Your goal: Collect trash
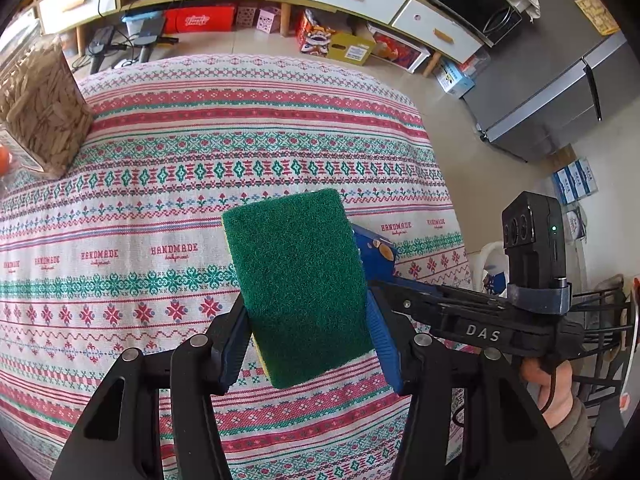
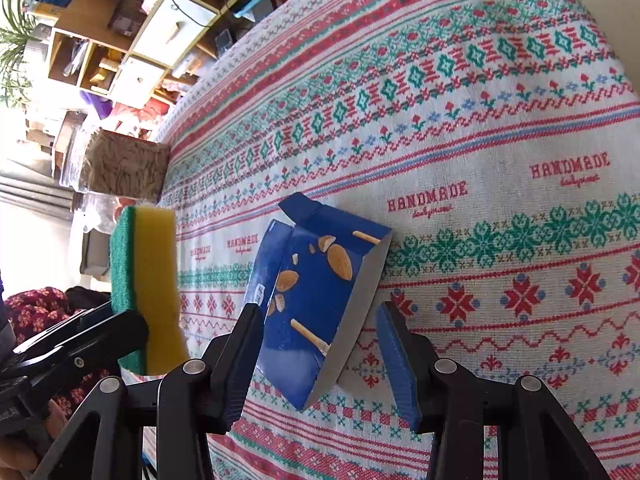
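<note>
Left gripper: the black two-finger left gripper [image 1: 306, 320] is clamped on a rectangular scouring sponge [image 1: 298, 284], green scrub pad on one face and yellow foam on the other, and holds it above the cloth.
Sponge seen from the right: in the right wrist view the sponge [image 2: 146, 288] stands on end, its yellow foam face toward the camera.
Right gripper: the black right gripper [image 2: 316, 356] with blue ribbed pads has its jaws apart; a flattened blue cardboard snack box printed with almonds [image 2: 316, 296] stands between them.
Contact: the left pad [image 2: 240, 356] lies against the box edge, the right pad clears it by a gap, so the box is not pinched.
Box position: it stands on the table near the "HANDMADE" lettering.
Table: a woven tablecloth [image 1: 200, 128] with red and green folk patterns covers it.
Far corner: a clear plastic jar of pale seeds [image 1: 38, 108] sits at the table edge.
Person: a hand [image 1: 550, 392] grips the right gripper's handle.
</note>
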The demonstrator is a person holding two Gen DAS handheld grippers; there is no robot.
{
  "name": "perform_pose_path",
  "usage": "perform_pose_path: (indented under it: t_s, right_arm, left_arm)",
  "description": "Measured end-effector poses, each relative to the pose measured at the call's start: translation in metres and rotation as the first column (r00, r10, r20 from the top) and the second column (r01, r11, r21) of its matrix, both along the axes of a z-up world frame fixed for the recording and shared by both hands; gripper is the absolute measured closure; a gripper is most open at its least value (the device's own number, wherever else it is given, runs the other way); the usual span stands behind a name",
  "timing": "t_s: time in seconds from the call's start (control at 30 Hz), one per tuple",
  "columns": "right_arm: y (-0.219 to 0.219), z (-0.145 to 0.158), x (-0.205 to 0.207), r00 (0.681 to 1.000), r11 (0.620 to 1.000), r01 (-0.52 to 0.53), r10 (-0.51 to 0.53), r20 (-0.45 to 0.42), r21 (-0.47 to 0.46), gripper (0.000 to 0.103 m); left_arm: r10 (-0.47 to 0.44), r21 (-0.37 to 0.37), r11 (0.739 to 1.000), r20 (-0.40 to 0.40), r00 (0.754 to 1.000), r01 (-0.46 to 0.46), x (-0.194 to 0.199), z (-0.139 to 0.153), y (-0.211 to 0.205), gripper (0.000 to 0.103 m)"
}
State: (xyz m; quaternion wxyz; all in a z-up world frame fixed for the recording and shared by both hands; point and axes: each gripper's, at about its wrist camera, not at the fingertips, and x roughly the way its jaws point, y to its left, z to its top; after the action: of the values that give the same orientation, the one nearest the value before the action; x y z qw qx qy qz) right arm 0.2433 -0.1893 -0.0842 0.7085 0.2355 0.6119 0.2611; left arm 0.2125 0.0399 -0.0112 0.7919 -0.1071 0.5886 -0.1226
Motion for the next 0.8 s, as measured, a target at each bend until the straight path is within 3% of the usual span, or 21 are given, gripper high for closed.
perform_pose_path:
  t_s: [0.07,0.1,0.13,0.17,0.3,0.43,0.6,0.8]
  right_arm:
    - [0.008,-0.004,0.000,1.000,1.000,-0.017,0.017,-0.003,-0.016,0.052]
    - [0.010,-0.005,-0.001,1.000,1.000,-0.017,0.017,0.000,-0.021,0.062]
    - [0.013,-0.004,-0.001,1.000,1.000,-0.022,0.022,0.002,-0.017,0.081]
    - [0.014,-0.003,-0.001,1.000,1.000,-0.025,0.025,0.005,-0.011,0.088]
    - [0.012,0.012,-0.003,0.998,1.000,-0.025,0.025,0.063,-0.002,0.095]
    - [0.011,0.022,-0.007,0.993,0.999,-0.029,0.032,0.111,-0.030,0.098]
    - [0.010,0.042,-0.016,0.983,0.996,-0.039,0.054,0.175,-0.084,0.100]
    - [-0.005,0.063,-0.031,0.964,0.989,-0.034,0.069,0.255,-0.141,0.101]
  left_arm:
    - [-0.005,0.003,1.000,-0.005,1.000,0.005,0.000,-0.002,-0.001,0.045]
    - [-0.005,0.007,1.000,-0.007,1.000,0.005,0.000,-0.003,0.000,0.045]
    - [-0.005,0.011,1.000,-0.008,1.000,0.005,0.000,-0.004,0.000,0.045]
    - [-0.004,0.017,1.000,-0.010,1.000,0.004,-0.001,-0.005,0.001,0.045]
    - [-0.001,0.055,0.998,-0.001,1.000,0.001,-0.007,-0.006,0.000,0.045]
    - [-0.026,0.232,0.973,0.071,0.997,0.009,-0.021,-0.002,-0.012,0.045]
    - [-0.057,0.285,0.958,0.144,0.988,0.014,-0.032,0.016,-0.024,0.045]
    - [-0.096,0.253,0.966,0.167,0.981,0.051,-0.043,0.028,-0.038,0.045]
